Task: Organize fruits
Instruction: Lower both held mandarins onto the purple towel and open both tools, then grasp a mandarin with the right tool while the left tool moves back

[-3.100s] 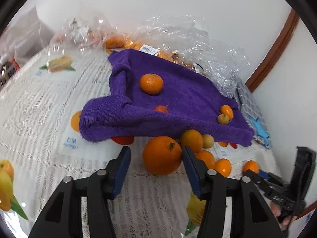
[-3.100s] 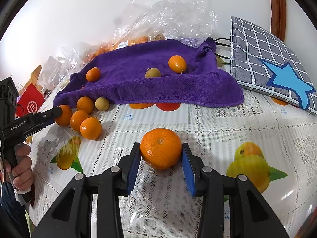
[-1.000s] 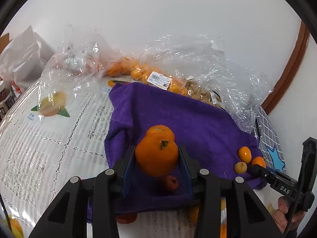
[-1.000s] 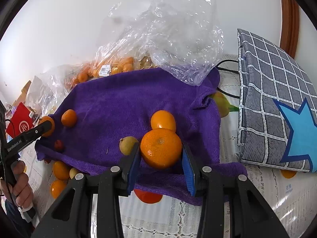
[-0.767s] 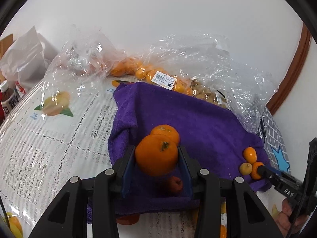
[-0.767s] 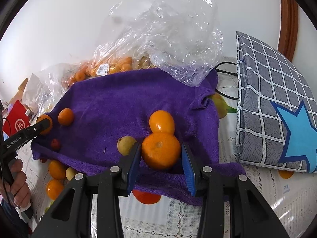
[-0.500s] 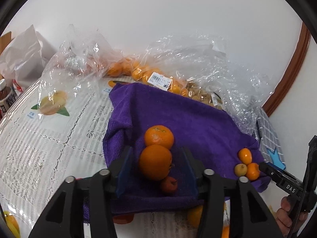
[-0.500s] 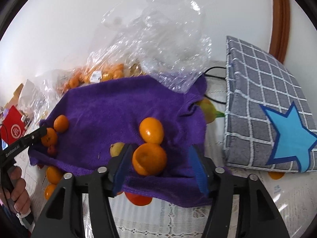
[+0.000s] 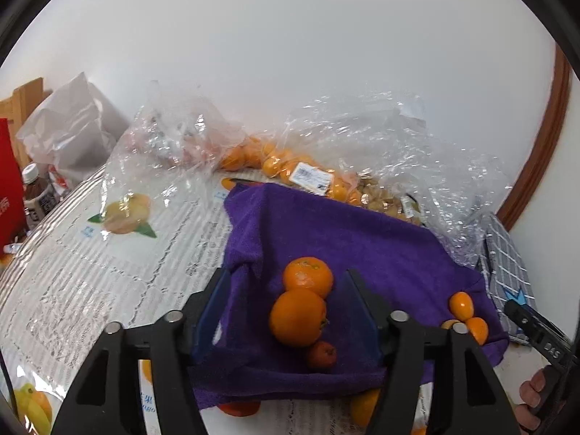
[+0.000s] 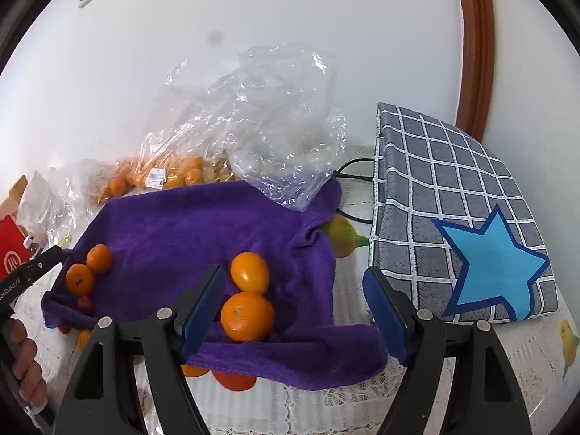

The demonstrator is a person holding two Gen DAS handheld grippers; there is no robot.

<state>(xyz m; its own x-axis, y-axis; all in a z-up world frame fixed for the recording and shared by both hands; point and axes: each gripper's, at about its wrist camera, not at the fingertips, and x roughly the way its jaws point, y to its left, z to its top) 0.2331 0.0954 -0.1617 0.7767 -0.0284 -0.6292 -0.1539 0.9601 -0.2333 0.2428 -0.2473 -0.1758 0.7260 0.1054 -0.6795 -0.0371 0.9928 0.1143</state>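
The purple towel (image 9: 362, 250) spreads ahead of both claws. Left gripper (image 9: 286, 311) is opening, jaws clear of the large orange (image 9: 297, 317) lying free between them on the towel. Right gripper (image 10: 293, 308) is opening too; its orange (image 10: 247, 316) sits loose nearer its left pad (lettering "DAS" marks that gripper's side).

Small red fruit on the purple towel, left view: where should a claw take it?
Grip the small red fruit across its sides, coming from above and the near edge: an orange touches its far side, and the purple towel around it lies bare.
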